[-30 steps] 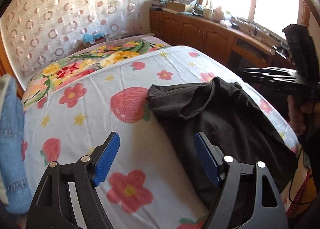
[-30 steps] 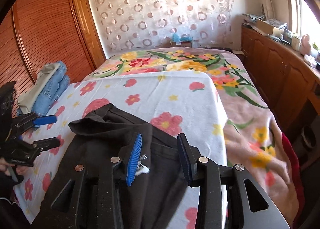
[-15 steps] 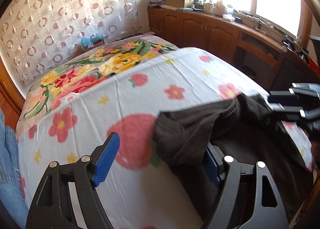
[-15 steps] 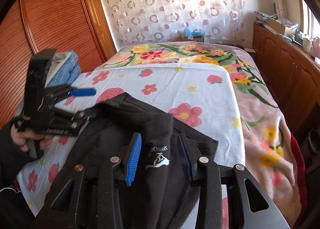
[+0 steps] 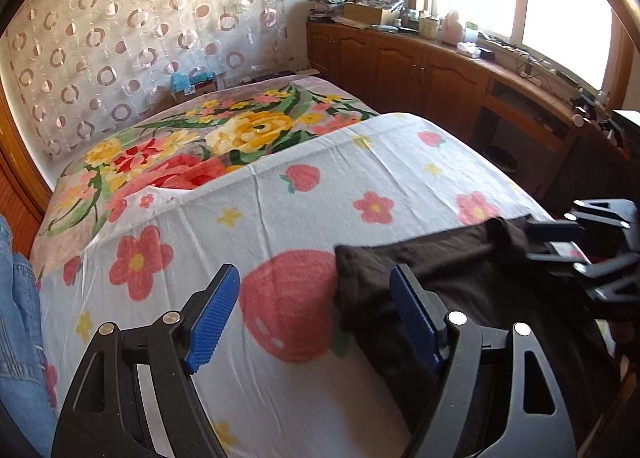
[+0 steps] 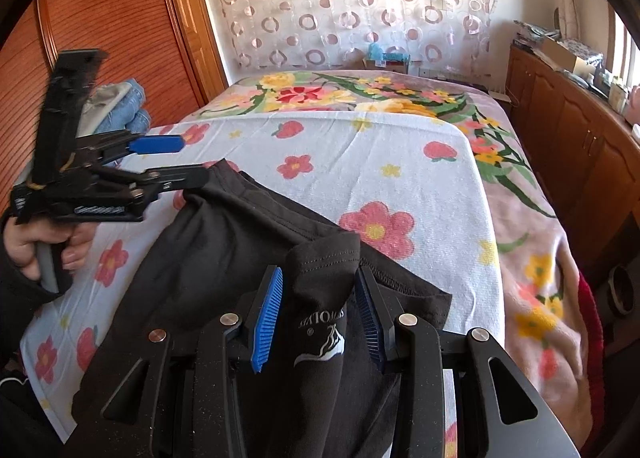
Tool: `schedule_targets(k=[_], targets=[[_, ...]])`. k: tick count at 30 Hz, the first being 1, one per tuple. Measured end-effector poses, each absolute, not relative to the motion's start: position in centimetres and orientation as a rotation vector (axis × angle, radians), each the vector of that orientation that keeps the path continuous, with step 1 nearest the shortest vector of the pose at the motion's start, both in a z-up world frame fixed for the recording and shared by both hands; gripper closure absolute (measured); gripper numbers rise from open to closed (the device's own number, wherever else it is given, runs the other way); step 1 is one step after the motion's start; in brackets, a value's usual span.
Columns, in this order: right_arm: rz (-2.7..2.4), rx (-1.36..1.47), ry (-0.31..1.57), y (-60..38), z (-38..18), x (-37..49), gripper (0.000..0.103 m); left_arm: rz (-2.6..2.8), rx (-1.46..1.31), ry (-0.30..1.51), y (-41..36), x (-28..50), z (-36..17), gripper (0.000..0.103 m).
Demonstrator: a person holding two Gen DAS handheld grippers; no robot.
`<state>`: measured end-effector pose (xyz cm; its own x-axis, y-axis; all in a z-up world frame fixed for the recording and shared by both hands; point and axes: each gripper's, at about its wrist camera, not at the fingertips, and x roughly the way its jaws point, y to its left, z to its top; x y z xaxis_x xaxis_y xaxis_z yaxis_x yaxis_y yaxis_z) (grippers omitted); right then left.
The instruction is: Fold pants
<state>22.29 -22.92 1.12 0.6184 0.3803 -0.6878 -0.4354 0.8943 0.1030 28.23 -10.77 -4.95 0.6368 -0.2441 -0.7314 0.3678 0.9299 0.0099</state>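
Left gripper (image 5: 314, 318): standing wide apart, straddling the pants (image 5: 472, 282) corner, not clamping. Pants lying bunched, unfolded, on the bed (image 5: 304, 213). Right gripper (image 6: 318, 318): pinching a raised pants fold. Folding barely starting; all folds remaining.

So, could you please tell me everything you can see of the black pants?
The black pants are soft knit fabric, crumpled on the flowered sheet near the bed's front edge. A bunched fold with a white printed logo sits between the right gripper pads. The open left gripper straddles their edge.
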Motion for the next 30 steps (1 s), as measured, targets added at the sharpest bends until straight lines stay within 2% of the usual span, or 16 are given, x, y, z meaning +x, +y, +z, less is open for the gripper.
schedule_targets(k=[8, 14, 22, 30], targets=[[0.432, -0.128, 0.819, -22.4, 0.7, 22.8, 0.064, -0.425, 0.162, 0.822, -11.6, 26.1, -5.4, 0.025], [0.323, -0.14, 0.785, -24.6, 1.5, 22.6, 0.064, -0.433, 0.172, 0.854, -11.9, 26.3, -6.4, 0.025], [0.238, -0.044, 0.763, -28.5, 2.2, 21.4, 0.064, -0.43, 0.172, 0.877, -12.1, 26.3, -7.1, 0.025], [0.366, -0.064, 0.757, -26.0, 2.1, 20.5, 0.064, -0.427, 0.171, 0.875, -12.1, 26.2, -7.1, 0.025]])
